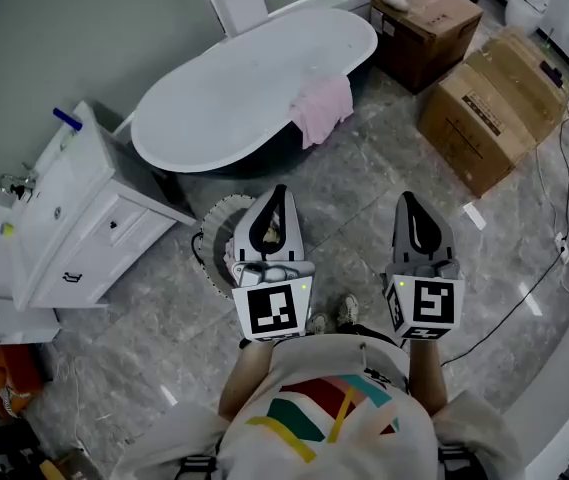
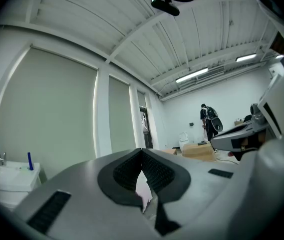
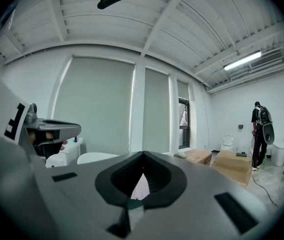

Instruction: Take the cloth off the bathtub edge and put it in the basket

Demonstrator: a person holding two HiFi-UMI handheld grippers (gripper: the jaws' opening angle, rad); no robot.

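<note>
A pink cloth [image 1: 322, 109] hangs over the near rim of the white bathtub [image 1: 244, 78] in the head view. A round white basket [image 1: 217, 240] stands on the floor below the tub, partly hidden behind my left gripper [image 1: 279, 192]. Both grippers are held side by side close to my body, well short of the tub. The left gripper is shut and holds nothing. My right gripper [image 1: 405, 199] is also shut and empty. Through the slit between the jaws a bit of pink cloth [image 3: 141, 189] shows in the right gripper view.
A white vanity with a sink [image 1: 69, 208] stands left of the tub. Two cardboard boxes [image 1: 494, 103] sit at the right on the grey tiled floor, with a cable [image 1: 524, 288] trailing across it. A person [image 3: 259, 134] stands far off by a toilet.
</note>
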